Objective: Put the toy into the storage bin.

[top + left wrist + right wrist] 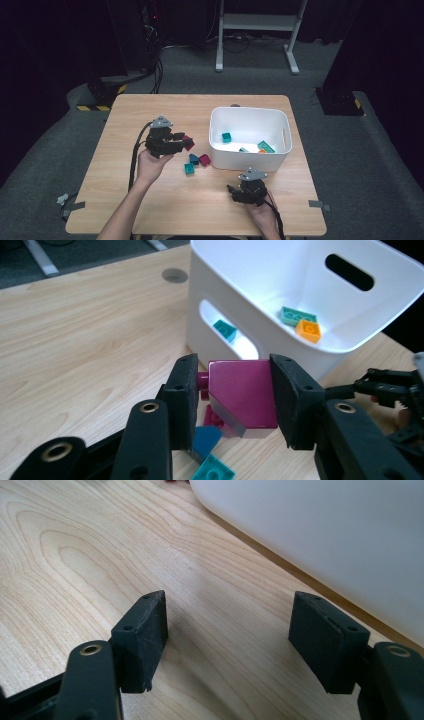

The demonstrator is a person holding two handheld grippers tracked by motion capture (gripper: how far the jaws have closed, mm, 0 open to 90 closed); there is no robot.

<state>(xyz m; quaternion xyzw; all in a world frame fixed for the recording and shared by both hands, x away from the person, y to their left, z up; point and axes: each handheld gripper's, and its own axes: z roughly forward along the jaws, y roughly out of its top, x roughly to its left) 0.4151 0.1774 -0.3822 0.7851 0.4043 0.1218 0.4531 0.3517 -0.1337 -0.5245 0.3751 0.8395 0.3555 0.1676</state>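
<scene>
My left gripper (232,395) is shut on a magenta block (242,392), held above the table just left of the white bin (260,280); from above the left gripper (186,143) and the magenta block (188,142) sit mid-table. Below it lie a magenta brick (204,160), a dark blue piece (193,159) and a teal brick (189,169). Inside the bin (220,145) are teal bricks (226,137) and an orange brick (308,330). My right gripper (227,640) stands open just above the wood, beside the bin's wall (320,540), with nothing between its fingers; the right gripper (235,192) rests near the front edge.
The wooden table (150,200) has bare room at the left and along the front. A round grey cable port (175,275) lies behind the bin. On the carpet beyond stand a white frame (257,22) and dark equipment.
</scene>
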